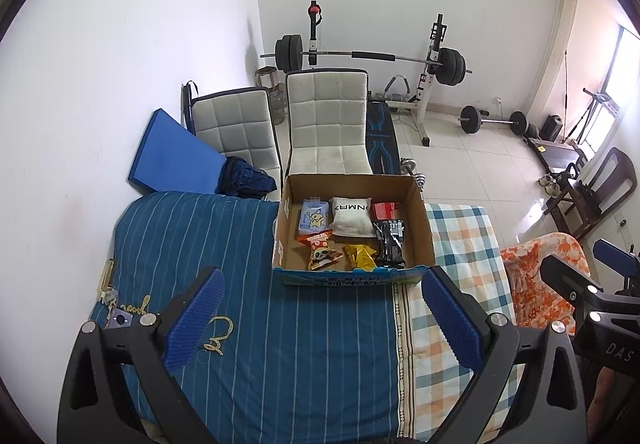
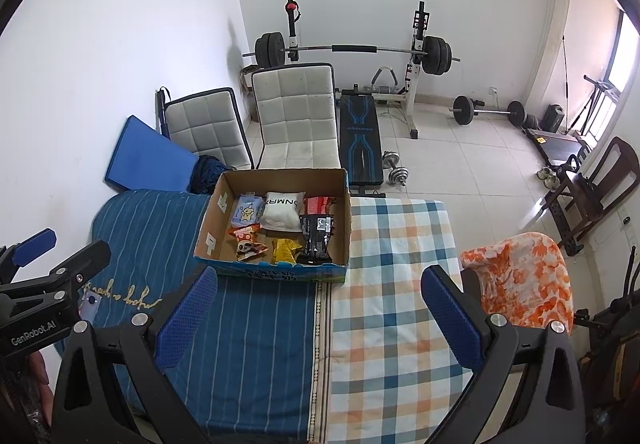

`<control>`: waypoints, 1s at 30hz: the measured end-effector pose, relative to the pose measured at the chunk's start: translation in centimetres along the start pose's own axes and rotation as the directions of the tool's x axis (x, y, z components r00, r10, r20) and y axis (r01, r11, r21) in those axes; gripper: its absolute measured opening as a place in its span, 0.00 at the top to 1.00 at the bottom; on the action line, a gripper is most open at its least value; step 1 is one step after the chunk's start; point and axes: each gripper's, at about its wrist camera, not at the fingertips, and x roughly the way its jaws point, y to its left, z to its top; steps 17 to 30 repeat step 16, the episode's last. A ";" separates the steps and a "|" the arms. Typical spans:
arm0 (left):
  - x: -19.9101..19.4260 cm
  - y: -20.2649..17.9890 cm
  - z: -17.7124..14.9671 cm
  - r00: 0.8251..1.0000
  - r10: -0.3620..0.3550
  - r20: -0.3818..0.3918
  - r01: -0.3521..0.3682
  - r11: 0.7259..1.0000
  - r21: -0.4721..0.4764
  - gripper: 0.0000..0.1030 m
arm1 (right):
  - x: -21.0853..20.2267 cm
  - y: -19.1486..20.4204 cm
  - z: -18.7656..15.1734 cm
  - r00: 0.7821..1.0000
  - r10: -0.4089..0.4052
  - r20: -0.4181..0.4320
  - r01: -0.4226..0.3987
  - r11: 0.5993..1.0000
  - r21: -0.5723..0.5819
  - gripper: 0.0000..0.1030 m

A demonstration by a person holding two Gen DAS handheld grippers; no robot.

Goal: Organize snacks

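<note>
An open cardboard box (image 1: 420, 212) (image 2: 216, 220) stands on the cloth-covered table, ahead of both grippers. Inside lie several snack packs: a white pouch (image 1: 351, 218) (image 2: 282, 214), a light blue pack (image 1: 313, 218) (image 2: 246, 213), an orange panda pack (image 1: 322, 254) (image 2: 246, 242), a yellow pack (image 1: 360, 256) (image 2: 285, 250), a black pack (image 1: 390, 244) (image 2: 316, 238) and a red pack (image 1: 384, 209) (image 2: 318, 203). My left gripper (image 1: 322, 318) is open and empty, short of the box. My right gripper (image 2: 320, 318) is open and empty too, over the cloth seam.
A blue striped cloth (image 1: 180, 236) covers the table's left, a checked cloth (image 2: 400, 244) its right. Two white chairs (image 1: 328, 116) stand behind the box, with a weight bench and barbell rack (image 1: 372, 56) beyond. An orange floral cloth (image 2: 520, 276) hangs on the right.
</note>
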 end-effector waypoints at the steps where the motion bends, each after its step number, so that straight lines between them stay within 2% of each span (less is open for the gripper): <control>1: 0.0 0.0 0.0 1.000 -0.001 -0.002 0.001 1.000 0.000 0.02 | 0.0 0.0 0.0 1.000 0.002 0.000 -0.002 1.000 -0.002 0.00; 30: 0.5 0.2 -0.1 1.000 0.000 -0.017 0.000 1.000 -0.007 0.02 | 0.1 -0.3 -0.1 1.000 0.001 0.000 -0.001 1.000 -0.008 0.00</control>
